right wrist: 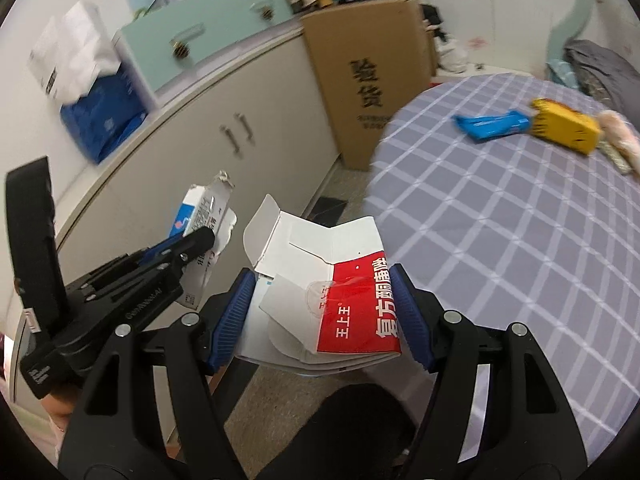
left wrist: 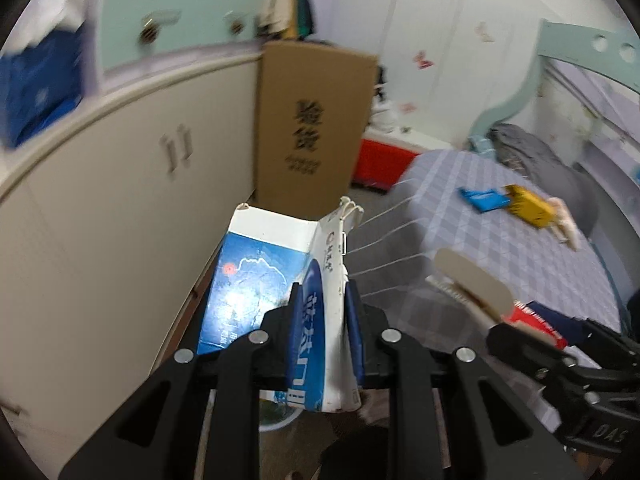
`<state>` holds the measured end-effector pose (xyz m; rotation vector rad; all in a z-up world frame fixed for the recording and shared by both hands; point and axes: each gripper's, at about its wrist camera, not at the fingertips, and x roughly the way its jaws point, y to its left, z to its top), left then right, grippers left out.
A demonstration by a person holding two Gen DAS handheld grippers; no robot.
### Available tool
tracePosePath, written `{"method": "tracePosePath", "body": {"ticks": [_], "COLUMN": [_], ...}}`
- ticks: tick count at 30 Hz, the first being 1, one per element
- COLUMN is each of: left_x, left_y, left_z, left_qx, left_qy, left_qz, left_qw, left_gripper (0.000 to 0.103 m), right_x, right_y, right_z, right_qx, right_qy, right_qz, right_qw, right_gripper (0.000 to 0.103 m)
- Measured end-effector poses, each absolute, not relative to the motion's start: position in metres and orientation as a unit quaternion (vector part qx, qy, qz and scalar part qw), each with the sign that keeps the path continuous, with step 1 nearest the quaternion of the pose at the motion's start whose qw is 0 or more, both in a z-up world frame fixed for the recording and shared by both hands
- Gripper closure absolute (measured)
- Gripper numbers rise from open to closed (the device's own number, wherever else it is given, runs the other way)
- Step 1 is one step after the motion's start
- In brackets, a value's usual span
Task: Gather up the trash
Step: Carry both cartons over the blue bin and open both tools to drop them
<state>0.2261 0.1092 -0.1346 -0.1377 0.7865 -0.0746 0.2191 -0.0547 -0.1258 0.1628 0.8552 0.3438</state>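
My left gripper [left wrist: 325,300] is shut on a crushed blue and white carton [left wrist: 276,276], held in the air beside the table; the carton also shows in the right wrist view [right wrist: 204,216]. My right gripper [right wrist: 324,300] is shut on a flattened red and white box [right wrist: 336,300], held just off the table's left edge; that box shows in the left wrist view [left wrist: 472,284]. A blue wrapper [right wrist: 492,125], a yellow box [right wrist: 566,130] and a pale wrapper [right wrist: 618,138] lie on the far side of the table.
The round table has a grey checked cloth [right wrist: 520,240]. A tall cardboard box [left wrist: 312,128] stands on the floor against white cabinets [left wrist: 120,184]. A red box [left wrist: 384,164] sits on the floor behind. A grey garment [right wrist: 600,68] lies at the table's far edge.
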Motion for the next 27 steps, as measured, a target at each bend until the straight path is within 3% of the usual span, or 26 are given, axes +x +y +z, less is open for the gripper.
{"method": "tracePosePath", "body": {"ticks": [17,18,20,21,22,27], "left_x": [0.261,0.264,0.270,0.271,0.271,0.267], "left_y": [0.167,0.165,0.165,0.166,0.168,0.180], "left_z": [-0.208,-0.210,-0.215,-0.218,-0.218,-0.220], "left_qx": [-0.111,-0.111,-0.109,-0.107,-0.108,-0.138], "left_qy": [0.467,0.472,0.482,0.483,0.480,0.480], "left_qz": [-0.009,-0.010,-0.002,0.017,0.027,0.031], "left_qw": [0.877,0.874,0.869,0.869,0.870,0.866], "left_gripper": [0.078,0.075,0.058,0.045,0.040,0.039], "right_x": [0.245,0.246,0.249,0.250,0.251,0.254], "right_y": [0.004,0.004,0.004,0.004,0.004,0.007], "right_z": [-0.168,-0.169,-0.169,-0.169,-0.169,-0.172], "right_qx": [0.050,0.050,0.049,0.049,0.048,0.047], "right_qy": [0.444,0.444,0.446,0.447,0.447,0.450], "right_qz": [0.177,0.176,0.174,0.174,0.174,0.175], "right_qw": [0.877,0.877,0.877,0.876,0.876,0.874], "right_gripper": [0.036,0.036,0.036,0.036,0.036,0.036]}}
